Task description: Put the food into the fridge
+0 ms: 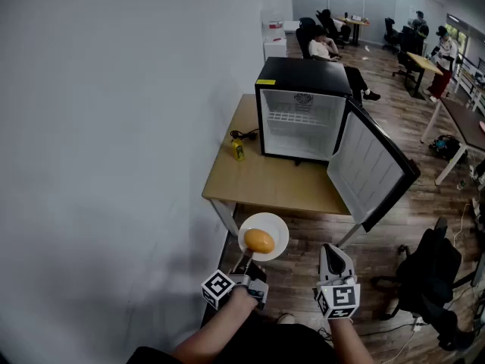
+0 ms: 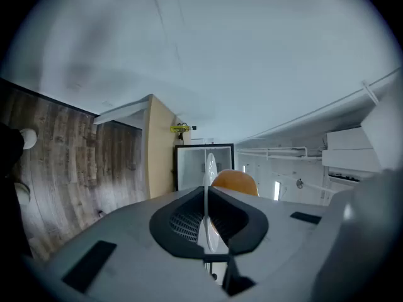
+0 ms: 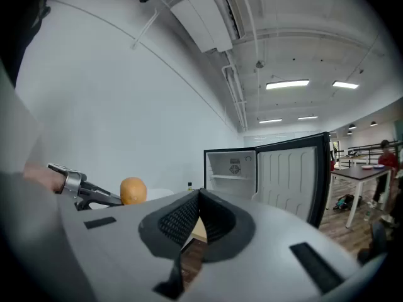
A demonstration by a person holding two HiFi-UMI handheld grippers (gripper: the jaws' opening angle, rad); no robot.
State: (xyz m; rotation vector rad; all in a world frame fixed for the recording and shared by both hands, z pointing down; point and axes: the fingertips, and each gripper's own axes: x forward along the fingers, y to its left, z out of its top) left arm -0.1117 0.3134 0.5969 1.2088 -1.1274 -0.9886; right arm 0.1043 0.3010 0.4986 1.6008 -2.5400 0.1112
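On fridge [image 1: 303, 72] corner, yellow label [image 1: 265, 82] unreadable; left gripper [image 1: 245, 262] clamps plate [image 1: 279, 229].

My head view looks steeply down from high up, well back from the light wooden table [image 1: 265, 180] and the small black fridge with its door open [image 1: 299, 78] at upper centre. My left gripper view, rolled sideways, faces that fridge at lower centre. My right gripper view faces it upright, centre right.

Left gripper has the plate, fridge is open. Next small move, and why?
Probably carry the plate forward, kept level, toward the mini fridge. The left gripper pinches its rim, the round orange food sits loose on it, the fridge door stands wide open, and the table is some way ahead.
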